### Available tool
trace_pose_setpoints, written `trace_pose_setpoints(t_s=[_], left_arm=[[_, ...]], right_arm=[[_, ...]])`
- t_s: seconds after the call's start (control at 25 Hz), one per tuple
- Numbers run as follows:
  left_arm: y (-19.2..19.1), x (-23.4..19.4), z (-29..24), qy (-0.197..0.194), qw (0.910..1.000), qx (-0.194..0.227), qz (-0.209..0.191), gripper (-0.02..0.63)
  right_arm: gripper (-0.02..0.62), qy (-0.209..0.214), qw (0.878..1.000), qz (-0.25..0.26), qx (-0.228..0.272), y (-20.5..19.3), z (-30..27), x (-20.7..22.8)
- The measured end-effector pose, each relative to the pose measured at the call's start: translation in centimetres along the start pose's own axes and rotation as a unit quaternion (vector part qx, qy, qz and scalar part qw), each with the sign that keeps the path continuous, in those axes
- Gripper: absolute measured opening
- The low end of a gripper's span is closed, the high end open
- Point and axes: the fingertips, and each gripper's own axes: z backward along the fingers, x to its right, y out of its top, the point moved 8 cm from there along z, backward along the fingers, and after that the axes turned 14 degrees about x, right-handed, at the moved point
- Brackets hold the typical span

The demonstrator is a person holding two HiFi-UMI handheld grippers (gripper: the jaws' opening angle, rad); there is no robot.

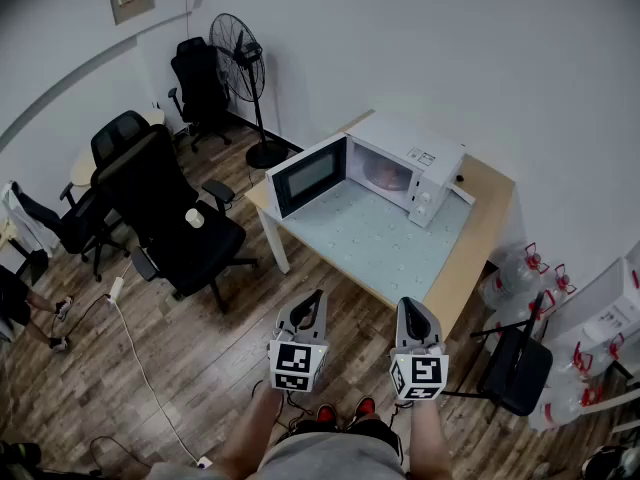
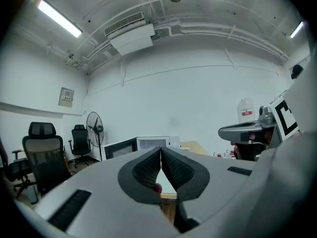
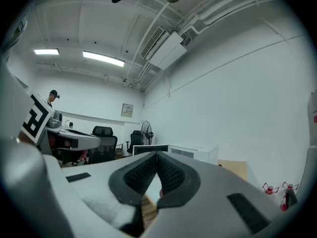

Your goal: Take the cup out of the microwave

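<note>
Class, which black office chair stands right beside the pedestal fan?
The farthest chair, just left of the fan; the others stand nearer us, away from it.

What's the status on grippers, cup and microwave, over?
Left gripper and right gripper shut, empty, short of the table. Door of the microwave open; pinkish cup inside, untouched. Nothing before the opening.

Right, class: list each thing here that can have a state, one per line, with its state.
Microwave: door open.
Cup: inside the microwave, not yet taken out.
Left gripper: shut, empty.
Right gripper: shut, empty.
Fan: upright; running or not, cannot tell.
</note>
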Motion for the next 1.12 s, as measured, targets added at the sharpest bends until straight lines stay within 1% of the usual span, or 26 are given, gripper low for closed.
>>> trace_pose_setpoints(t_s=[0.32,0.6,0.84,1.12], left_arm=[[-0.5,-1.0,-0.4,0.000,1.0000,-0.004,0.001,0.025],[-0.8,-3.0,-2.1,0.005,1.0000,-0.002,-0.002,0.025],[-1.0,-4.8,-5.3,0.010,0.9999,0.002,-0.006,0.025],[-2.4,-7.1,-11.3,0.014,0.9999,-0.004,-0.005,0.025]], right_arm=[[0.018,0.002,1.000,-0.008,0.003,-0.6,-0.8,-0.5],[0.018,0.008,1.000,-0.003,0.004,-1.4,-3.8,-1.0],[0.018,0.009,1.000,-0.004,0.002,-2.6,-7.2,0.1],[0.018,0.008,1.000,-0.007,-0.003,-4.7,-13.4,2.5]])
